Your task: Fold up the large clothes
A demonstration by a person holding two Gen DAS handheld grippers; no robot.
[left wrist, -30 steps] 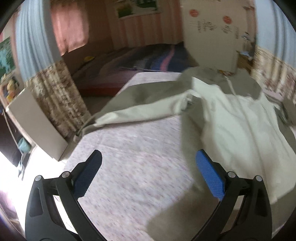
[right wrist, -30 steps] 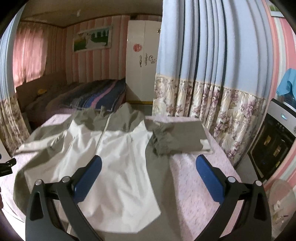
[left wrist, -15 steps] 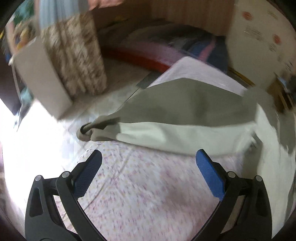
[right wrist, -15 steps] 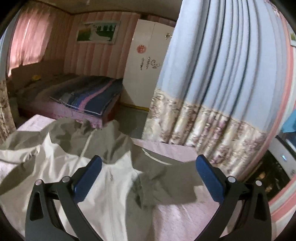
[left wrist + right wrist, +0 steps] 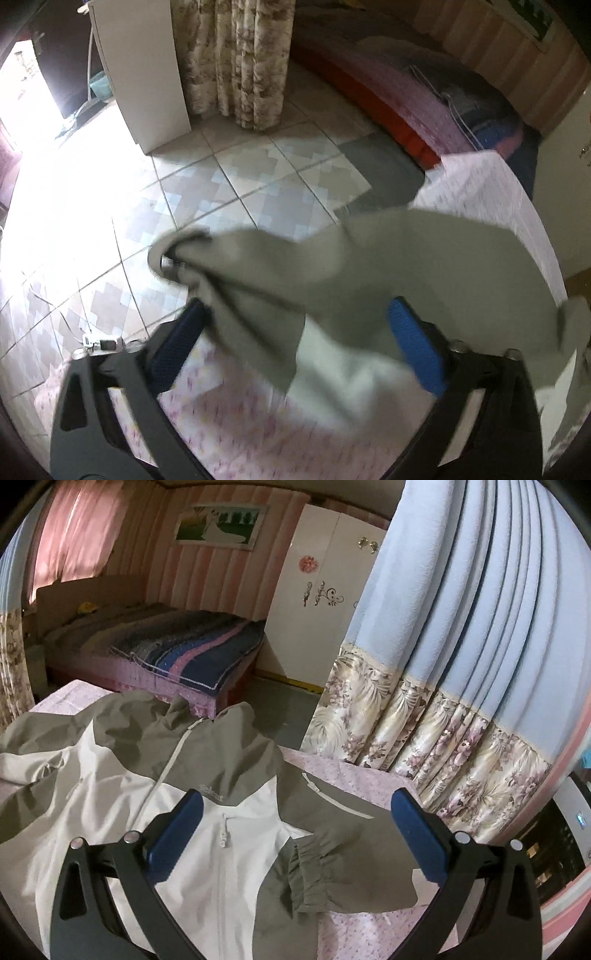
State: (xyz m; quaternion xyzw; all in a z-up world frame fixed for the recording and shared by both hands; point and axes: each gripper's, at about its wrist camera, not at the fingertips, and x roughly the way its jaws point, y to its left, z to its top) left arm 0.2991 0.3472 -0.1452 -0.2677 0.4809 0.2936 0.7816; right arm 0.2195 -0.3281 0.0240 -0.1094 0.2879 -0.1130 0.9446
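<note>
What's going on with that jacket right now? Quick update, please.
Left gripper closing, sleeve between its fingers. Right gripper open over jacket, holding nothing. Other sleeve already folded in. Nothing in the way.

Olive-and-white jacket point(image 5: 147, 797) lies on a pink speckled tablecloth point(image 5: 354, 775).

Beyond the left fingers, a patterned tile floor point(image 5: 207, 192) spreads out, with a grey mat point(image 5: 384, 173) far ahead and a floral curtain hem point(image 5: 240, 62) beside a white cabinet point(image 5: 144, 74) at the far left. Ahead of the right fingers stands a bed with a striped blanket point(image 5: 192, 646), a white wardrobe point(image 5: 317, 590) past it, and a blue curtain point(image 5: 480, 620) above the right finger. The pink patterned table cover point(image 5: 362, 779) lies between them.
</note>
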